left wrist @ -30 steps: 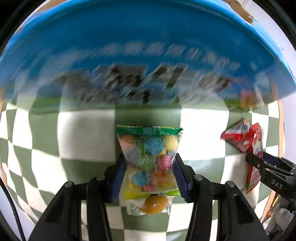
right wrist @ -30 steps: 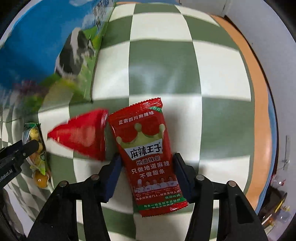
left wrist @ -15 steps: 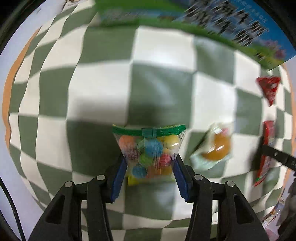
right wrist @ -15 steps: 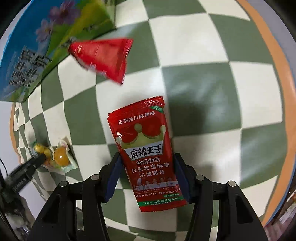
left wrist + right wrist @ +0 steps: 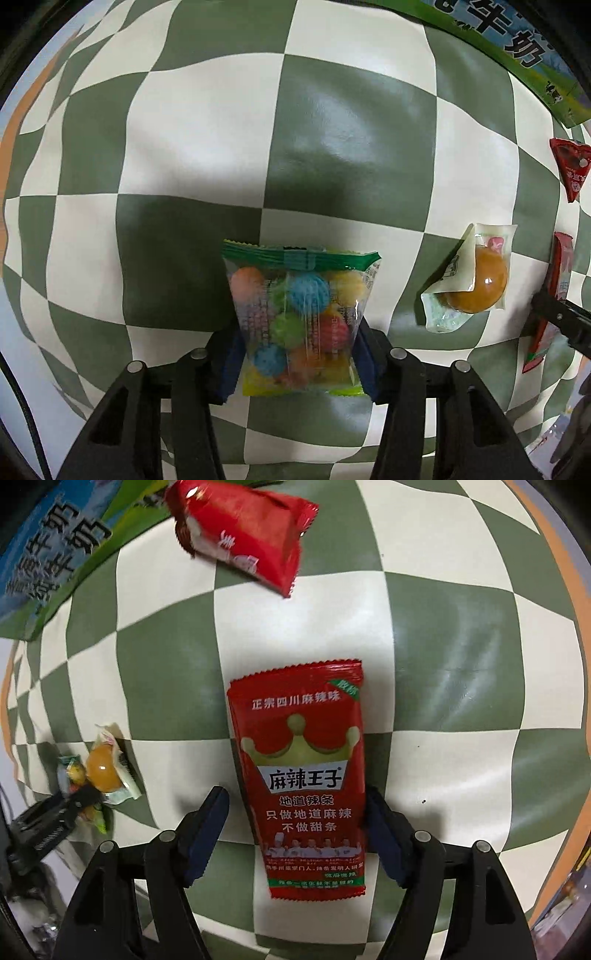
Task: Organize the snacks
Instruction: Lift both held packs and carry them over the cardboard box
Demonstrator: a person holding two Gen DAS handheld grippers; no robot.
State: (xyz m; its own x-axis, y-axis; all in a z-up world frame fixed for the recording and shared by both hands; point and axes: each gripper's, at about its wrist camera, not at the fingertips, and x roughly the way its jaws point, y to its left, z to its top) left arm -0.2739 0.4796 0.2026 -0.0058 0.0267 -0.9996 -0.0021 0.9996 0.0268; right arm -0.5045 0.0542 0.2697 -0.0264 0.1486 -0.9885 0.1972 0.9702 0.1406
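Observation:
A clear bag of coloured candy balls [image 5: 299,314] with a green top seal sits between the blue pads of my left gripper [image 5: 299,354], which is shut on it just above the green-and-white checked cloth [image 5: 332,129]. A red spicy-strip packet [image 5: 299,775] lies flat on the cloth between the fingers of my right gripper [image 5: 295,834]. Its jaws are opening: the left pad stands clear of the packet and the right pad is at its edge. From the left wrist view the right gripper [image 5: 561,321] and that packet, seen edge-on [image 5: 561,266], are at the far right.
An orange jelly in a clear wrapper [image 5: 476,284] [image 5: 105,768] lies on the cloth between the two grippers. A red triangular packet [image 5: 570,166] [image 5: 243,542] lies farther off, beside a blue-and-green milk box [image 5: 517,40] [image 5: 48,550]. An orange table rim [image 5: 576,590] borders the cloth.
Both grippers moved away from the milk box and lower over the cloth. The right jaws spread off the red packet. The orange jelly, under the candy bag before, now lies beside it.

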